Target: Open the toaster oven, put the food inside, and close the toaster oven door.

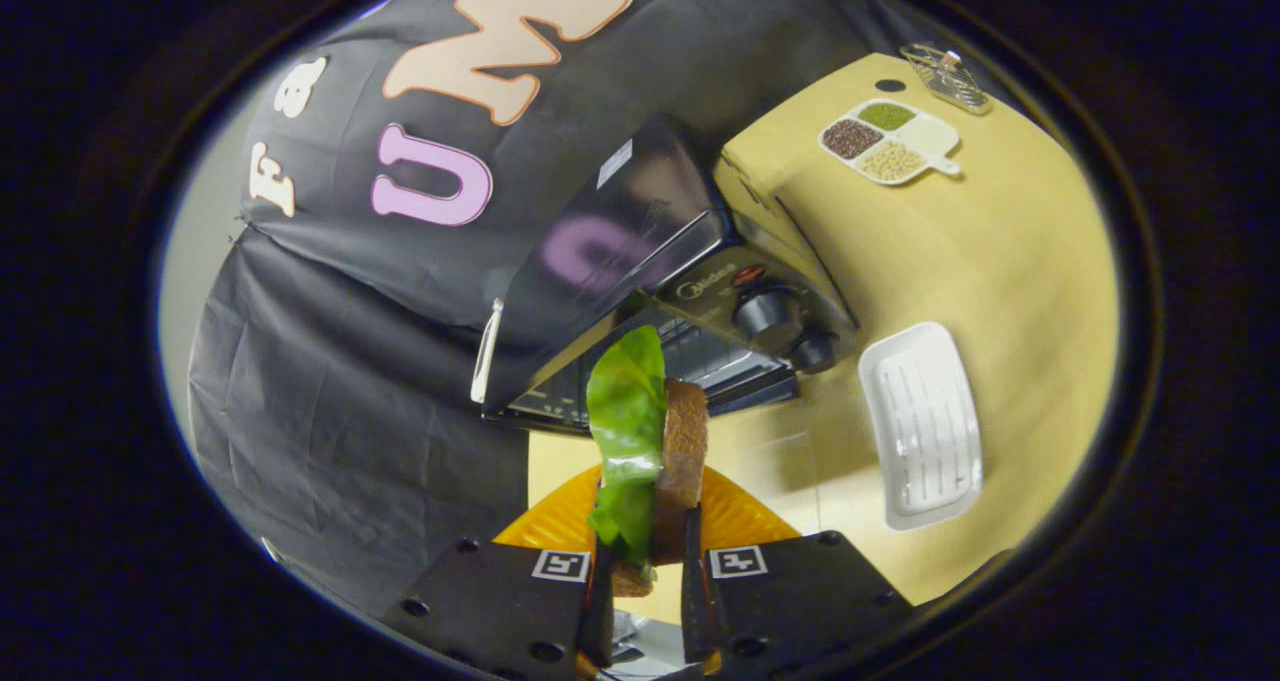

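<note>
My gripper (648, 551) is shut on a sandwich (682, 451), a brown bread slice with a green lettuce leaf (627, 431) on its left face, held upright between the fingers. Below it lies an orange ribbed plate (740, 516). Beyond the sandwich stands the black toaster oven (640, 291), seen tilted, with its door (590, 261) swung open and its white handle (487, 351) at the door's far edge. The oven's cavity (720, 366) shows just behind the bread. Two black knobs (770, 311) sit on its control panel.
The oven stands on a yellow table (1010, 261). A white ribbed tray (925, 426) lies to the right of the oven. Farther off are a white divided dish of grains (890, 141) and a wire rack (945, 76). Black cloth hangs to the left.
</note>
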A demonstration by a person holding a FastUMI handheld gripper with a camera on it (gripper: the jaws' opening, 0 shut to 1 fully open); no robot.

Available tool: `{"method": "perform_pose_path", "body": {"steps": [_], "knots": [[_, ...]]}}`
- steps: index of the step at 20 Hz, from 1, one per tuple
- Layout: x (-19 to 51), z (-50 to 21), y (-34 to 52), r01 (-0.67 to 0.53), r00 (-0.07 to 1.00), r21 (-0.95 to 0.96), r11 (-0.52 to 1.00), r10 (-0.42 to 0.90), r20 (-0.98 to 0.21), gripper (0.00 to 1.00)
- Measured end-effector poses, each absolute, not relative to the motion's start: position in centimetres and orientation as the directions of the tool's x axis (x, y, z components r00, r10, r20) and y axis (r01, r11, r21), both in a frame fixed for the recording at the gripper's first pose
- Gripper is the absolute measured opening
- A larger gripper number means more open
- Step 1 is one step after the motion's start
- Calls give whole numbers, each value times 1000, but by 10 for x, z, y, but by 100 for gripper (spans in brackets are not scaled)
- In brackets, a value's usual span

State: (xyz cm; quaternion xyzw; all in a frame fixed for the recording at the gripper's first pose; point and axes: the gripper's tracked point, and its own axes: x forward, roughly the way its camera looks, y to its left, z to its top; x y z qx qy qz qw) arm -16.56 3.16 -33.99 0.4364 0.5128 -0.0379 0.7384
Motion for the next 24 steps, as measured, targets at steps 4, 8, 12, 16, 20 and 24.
{"method": "perform_pose_path", "body": {"steps": [4,8,12,16,20,24], "knots": [[-152,-354,53,527,482,627,574,405,-777,29],[-136,-368,73,556,506,647,522,405,-762,29],[-120,-380,90,575,550,671,468,386,-740,29],[-103,-395,96,598,601,690,408,342,-723,29],[-85,-410,98,604,643,709,364,303,-703,29],[-65,-425,96,600,686,728,331,255,-682,29]]}}
